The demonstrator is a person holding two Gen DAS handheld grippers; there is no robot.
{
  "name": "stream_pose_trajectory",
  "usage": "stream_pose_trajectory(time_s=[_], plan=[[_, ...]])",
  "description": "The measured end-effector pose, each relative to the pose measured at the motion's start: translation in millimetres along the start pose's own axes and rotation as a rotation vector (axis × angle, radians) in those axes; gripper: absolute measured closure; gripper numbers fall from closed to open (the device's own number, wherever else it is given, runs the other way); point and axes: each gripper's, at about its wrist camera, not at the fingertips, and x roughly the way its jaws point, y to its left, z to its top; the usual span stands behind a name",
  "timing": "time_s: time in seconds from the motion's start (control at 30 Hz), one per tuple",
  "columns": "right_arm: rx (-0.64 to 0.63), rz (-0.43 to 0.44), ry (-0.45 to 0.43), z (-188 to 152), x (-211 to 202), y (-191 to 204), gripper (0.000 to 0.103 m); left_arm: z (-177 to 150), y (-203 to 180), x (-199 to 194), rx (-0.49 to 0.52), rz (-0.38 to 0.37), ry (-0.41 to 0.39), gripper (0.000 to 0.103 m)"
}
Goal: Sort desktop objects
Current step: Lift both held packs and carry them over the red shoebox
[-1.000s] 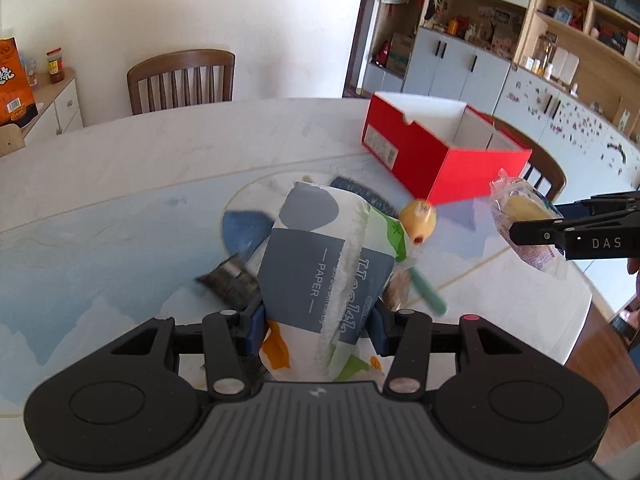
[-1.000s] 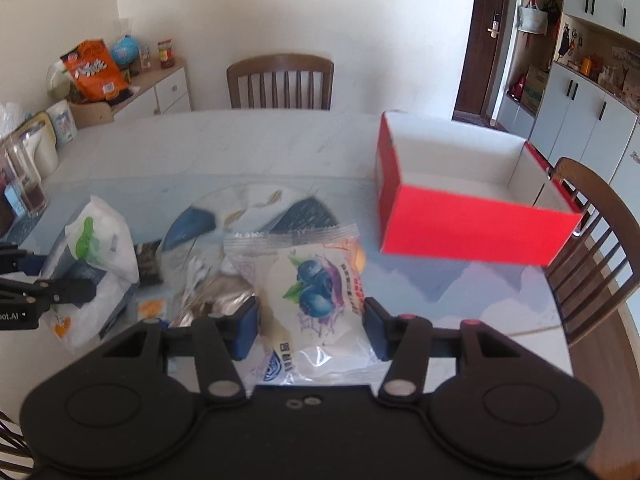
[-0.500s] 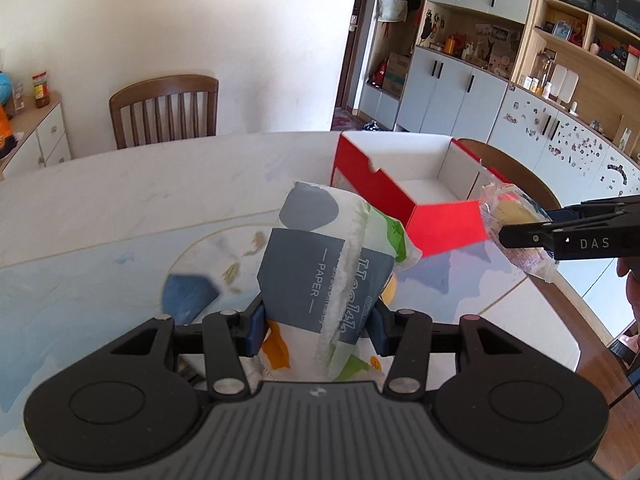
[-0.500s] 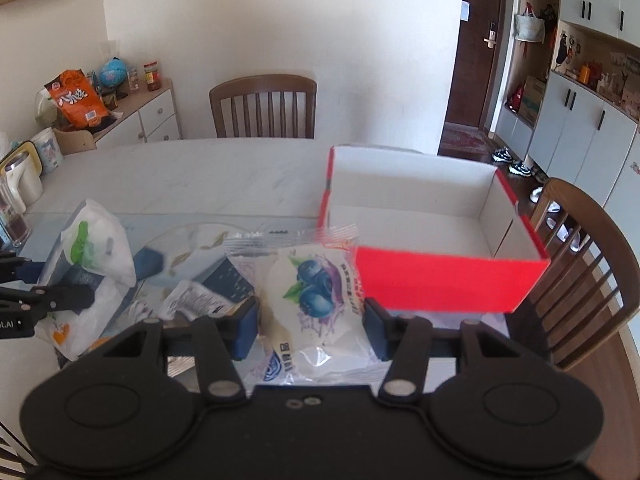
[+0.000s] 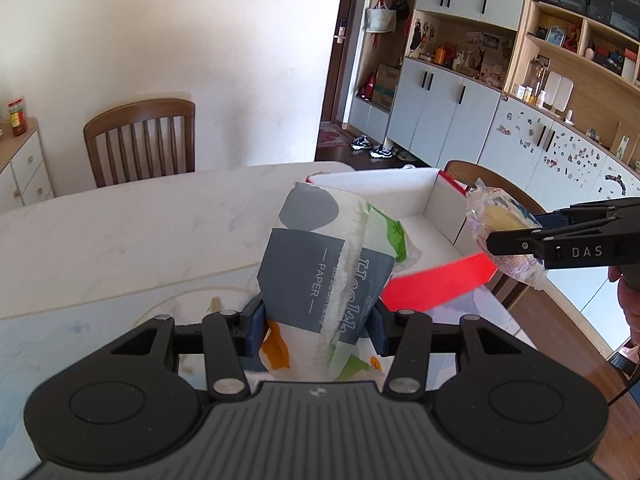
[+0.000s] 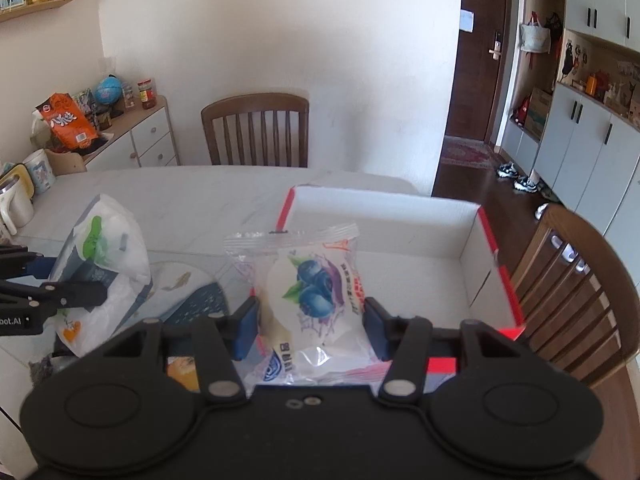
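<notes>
Between the blue pads of the left gripper (image 5: 316, 322) sits a tissue pack (image 5: 324, 264), a soft white wrapper with grey, green and orange patches and the word PAPER; the jaws are closed on its lower end, and the rest of the pack juts forward, tilted up. Beyond and to its right lies the red box (image 5: 436, 280), open-topped with a white inside, resting on the pale marbled counter (image 5: 120, 232). The pack's far end overlaps the box's near left corner in this view.

From the right wrist view, the right gripper (image 6: 310, 326) clamps a clear snack bag (image 6: 312, 284) printed with blueberries, 1 pad pressed to each side of it. The bag hangs over the box's (image 6: 420, 256) near wall and white interior. The left gripper (image 6: 48, 296) and its tissue pack (image 6: 104, 256) show at the left edge, over the counter (image 6: 192, 196) beside the box.

Compared with 1 second ago, both grippers have travelled toward the box (it then lay well ahead, with a small yellow fruit and other clutter on the counter before it). Now the box fills the middle of both views, that clutter is no longer visible in the left view, and each gripper's hold looks unchanged.
</notes>
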Motion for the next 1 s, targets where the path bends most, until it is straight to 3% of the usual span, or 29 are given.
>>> stream_pose_trajectory(time_s=[0.53,1.0], plan=[[0.012,-0.007,0.008,31.3,38.4,-43.6,0.049,66.3,-33.7,72.5,0.032,-0.027,0.023,0.055],[-0.01,-0.088,0.061,27.8,85.2,-68.4,0.049,70.7,-78.3,136.1,0.191,-0.05,0.084,0.055]])
